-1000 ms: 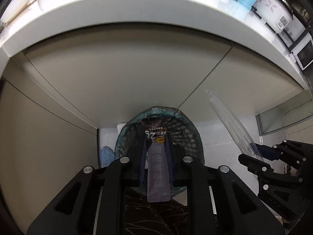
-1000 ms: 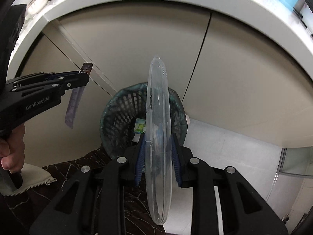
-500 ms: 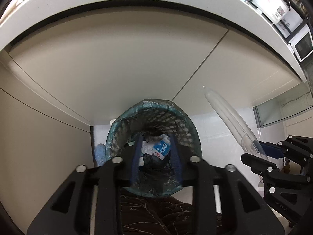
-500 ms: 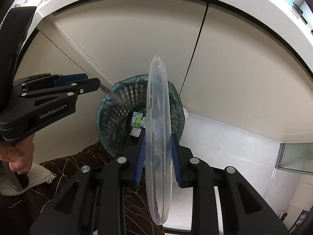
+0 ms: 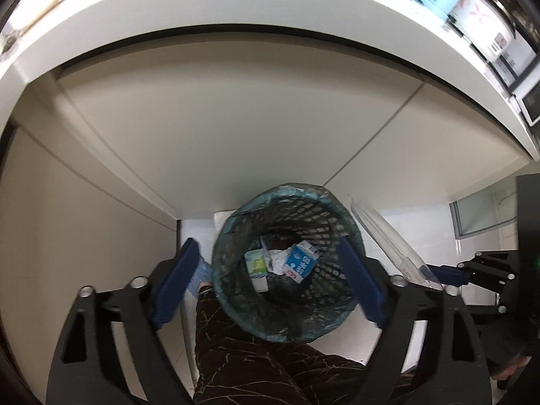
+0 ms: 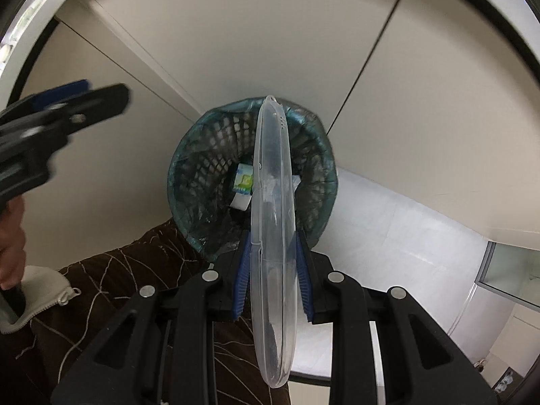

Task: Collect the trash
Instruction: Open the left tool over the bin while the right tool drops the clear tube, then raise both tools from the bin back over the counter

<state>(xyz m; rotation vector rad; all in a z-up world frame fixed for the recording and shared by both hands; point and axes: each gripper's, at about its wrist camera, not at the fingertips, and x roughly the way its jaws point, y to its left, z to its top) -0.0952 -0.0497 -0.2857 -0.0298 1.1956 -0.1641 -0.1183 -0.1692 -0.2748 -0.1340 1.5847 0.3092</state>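
Left hand-held gripper (image 5: 268,287) is hanging over the lined waste basket (image 5: 236,233), its jaws having just been opening wide, nothing between them (2 cartons (image 5: 300,261) lying inside). Right hand-held gripper (image 6: 272,276) is clamping a clear plastic lid (image 6: 272,236) edge-on above the basket rim.

the trash bin's (image 5: 287,270) mouth stands open under the left gripper (image 5: 270,283), cabinet doors (image 5: 236,128) close behind it; a clear plastic lid (image 6: 273,236) hangs edge-on across the right gripper's (image 6: 272,276) approach.
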